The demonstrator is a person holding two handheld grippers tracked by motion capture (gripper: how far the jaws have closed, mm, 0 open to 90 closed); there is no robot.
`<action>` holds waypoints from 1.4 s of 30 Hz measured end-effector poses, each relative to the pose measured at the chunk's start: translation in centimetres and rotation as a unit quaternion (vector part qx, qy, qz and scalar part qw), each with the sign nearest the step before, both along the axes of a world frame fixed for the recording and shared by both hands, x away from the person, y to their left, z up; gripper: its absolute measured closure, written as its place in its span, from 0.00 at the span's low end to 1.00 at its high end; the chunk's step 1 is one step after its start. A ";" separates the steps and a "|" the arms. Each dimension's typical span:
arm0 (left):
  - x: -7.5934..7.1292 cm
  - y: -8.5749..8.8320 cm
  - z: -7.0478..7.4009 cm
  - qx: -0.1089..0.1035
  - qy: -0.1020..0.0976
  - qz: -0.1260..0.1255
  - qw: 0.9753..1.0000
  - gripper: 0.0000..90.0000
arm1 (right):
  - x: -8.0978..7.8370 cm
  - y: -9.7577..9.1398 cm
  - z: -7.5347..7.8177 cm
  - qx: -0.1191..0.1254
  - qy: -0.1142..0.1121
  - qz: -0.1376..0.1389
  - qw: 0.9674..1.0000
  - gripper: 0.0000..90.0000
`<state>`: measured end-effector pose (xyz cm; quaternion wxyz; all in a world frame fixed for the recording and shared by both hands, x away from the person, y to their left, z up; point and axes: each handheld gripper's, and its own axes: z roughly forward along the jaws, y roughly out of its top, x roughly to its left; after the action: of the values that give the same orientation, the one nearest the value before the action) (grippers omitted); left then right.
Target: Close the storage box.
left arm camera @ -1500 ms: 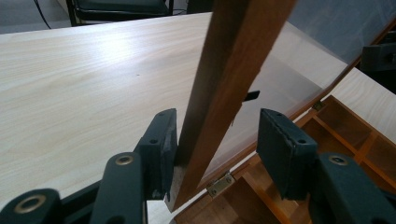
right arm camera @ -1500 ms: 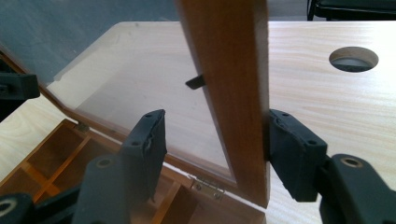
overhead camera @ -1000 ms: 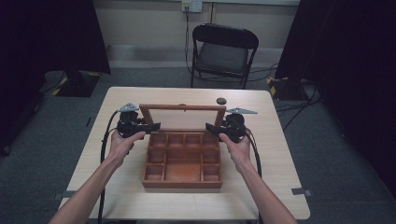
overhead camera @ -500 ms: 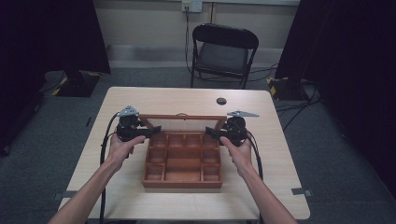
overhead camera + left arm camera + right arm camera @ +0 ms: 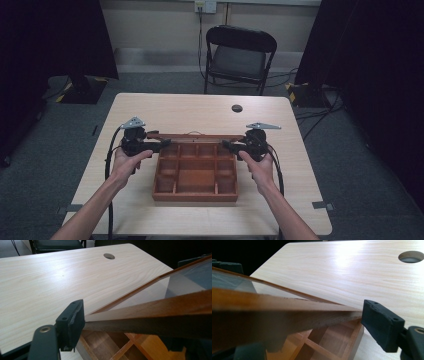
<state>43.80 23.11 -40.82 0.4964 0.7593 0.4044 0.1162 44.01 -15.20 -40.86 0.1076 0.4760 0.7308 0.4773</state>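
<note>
Two grippers, one lid, so the risk is uneven motion. Your left gripper (image 5: 161, 145) has the lid (image 5: 200, 136) by its left end, your right gripper (image 5: 227, 146) by its right end. Box (image 5: 196, 172) sits mid-table (image 5: 165, 107), nearer your edge, lid hinged at the far side & tilted up over the compartments.

Jaw state: in the left gripper view one black pad (image 5: 71, 323) presses the lid's frame edge (image 5: 155, 315); the opposite jaw is hidden under the wood. Same story in the right gripper view, one pad (image 5: 382, 323) at the frame corner (image 5: 287, 307), the other not visible. Looks like each pair is clamped on the frame, but I can't confirm full closure.

What could go wrong, imo:
- Grip is right at the corners, thin bite. If one pad slips, the lid drops on that side & twists against the hinges.
- The lid has a clear pane (image 5: 160, 287), prob glass or plastic. A slam could crack it.
- If one hand moves faster than the other, the frame racks and hinge screws strain.
- Box isn't held down. Pulling toward you or up instead of following the hinge arc could drag or tip it.

Keep both hands level w/ each other.
</note>
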 end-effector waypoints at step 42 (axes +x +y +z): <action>-3.8 1.0 -0.9 0.011 0.008 -0.020 1.000 0.23 | -3.9 -3.6 -0.8 -0.004 0.018 -0.006 1.000 0.28</action>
<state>40.02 24.15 -41.69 0.4870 0.7733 0.3924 0.1045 40.15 -18.78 -41.65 0.0989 0.4886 0.7314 0.4653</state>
